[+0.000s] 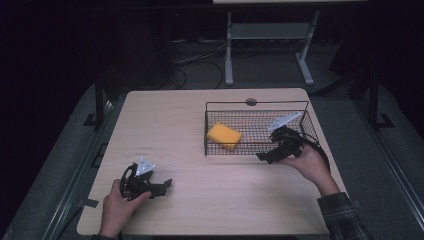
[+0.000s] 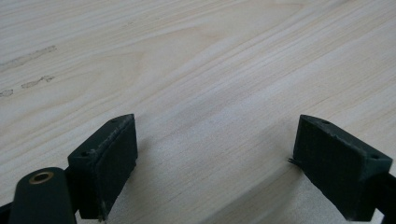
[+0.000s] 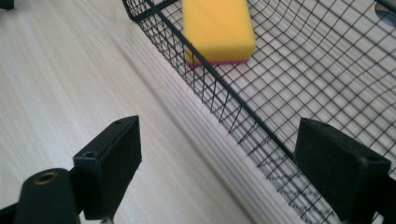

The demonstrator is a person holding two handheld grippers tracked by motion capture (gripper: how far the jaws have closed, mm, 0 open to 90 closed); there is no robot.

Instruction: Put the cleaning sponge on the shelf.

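Sponge [image 1: 224, 136], yellow with a thin pink underside, lies inside the wire basket [image 1: 215, 104], toward its left end, apart from both grippers.

Going from largest down: the room beyond is dark, and only a white-legged frame and some cables on the floor can be made out. The counter [image 1: 175, 125] is pale wood grain with faint smudge marks seen in the left gripper view; its near edge is cut off by the bottom of the high view. The basket is black mesh with low walls, standing on the right half of the counter; in the right gripper view its far corners run out of the picture, and the sponge's far end is cut off at the top.

The right gripper [image 1: 265, 156] hangs at the basket's near wall, its fingers [image 3: 112, 163] spread wide with nothing between them, one on each side of the rim. The left gripper [image 1: 166, 186] sits low over bare wood at the near left, fingers [image 2: 107, 158] likewise wide apart and holding nothing. Both people's hands are partly hidden under the gripper bodies.
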